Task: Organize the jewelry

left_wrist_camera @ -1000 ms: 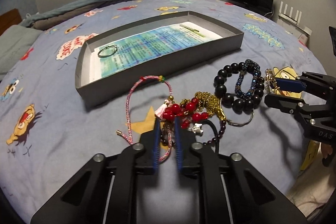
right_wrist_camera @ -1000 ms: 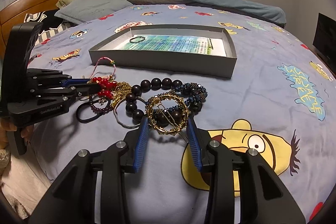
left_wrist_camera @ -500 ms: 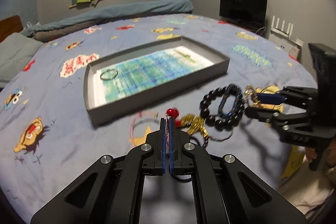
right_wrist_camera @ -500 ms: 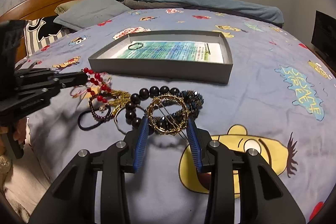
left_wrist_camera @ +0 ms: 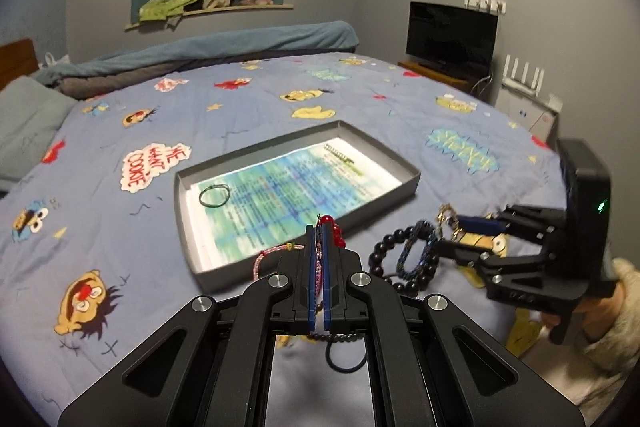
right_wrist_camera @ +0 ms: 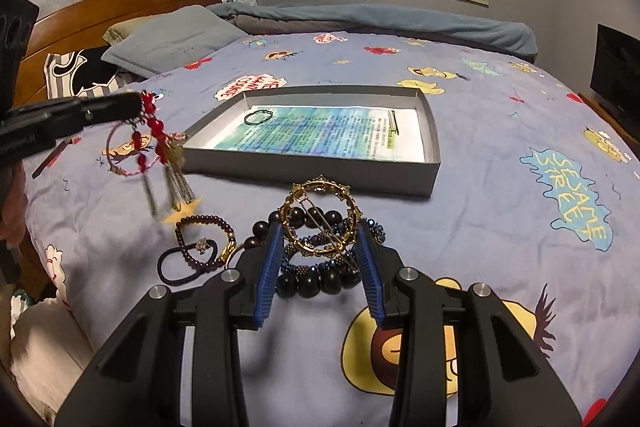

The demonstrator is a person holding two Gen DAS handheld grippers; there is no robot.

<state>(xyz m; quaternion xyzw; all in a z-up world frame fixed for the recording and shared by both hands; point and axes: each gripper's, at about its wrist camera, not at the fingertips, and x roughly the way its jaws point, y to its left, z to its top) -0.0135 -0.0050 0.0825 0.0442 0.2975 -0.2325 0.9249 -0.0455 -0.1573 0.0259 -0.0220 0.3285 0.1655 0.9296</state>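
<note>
My left gripper [left_wrist_camera: 320, 227] is shut on a pink cord bracelet with red beads [right_wrist_camera: 150, 131]. The bracelet dangles off the bed in front of the grey tray [right_wrist_camera: 434, 163], with its tassels swinging. A gold ring brooch [right_wrist_camera: 322, 215] sits tilted just above the bed, and my right gripper [right_wrist_camera: 320, 231] is shut on it. Under it lie a black bead bracelet [right_wrist_camera: 304, 281] and a blue beaded one [right_wrist_camera: 316, 267]. A purple bead bracelet [right_wrist_camera: 204, 239] and a black hair tie [right_wrist_camera: 176, 269] lie to their left. Inside the tray [left_wrist_camera: 414, 183] are a green band [left_wrist_camera: 214, 195] and a gold clip [left_wrist_camera: 338, 155] on printed paper.
The bed has a blue cartoon-print cover. Pillows [right_wrist_camera: 172, 39] and a wooden headboard [right_wrist_camera: 120, 3] are at far left, and a folded blanket [right_wrist_camera: 360, 19] lies along the far edge. A TV [left_wrist_camera: 452, 37] stands beyond the bed. A person's hand [left_wrist_camera: 600, 303] holds the right gripper.
The left gripper shut on the pink cord bracelet and lifted it off the bed toward the tray. The right gripper rose slightly with the gold ring brooch.
</note>
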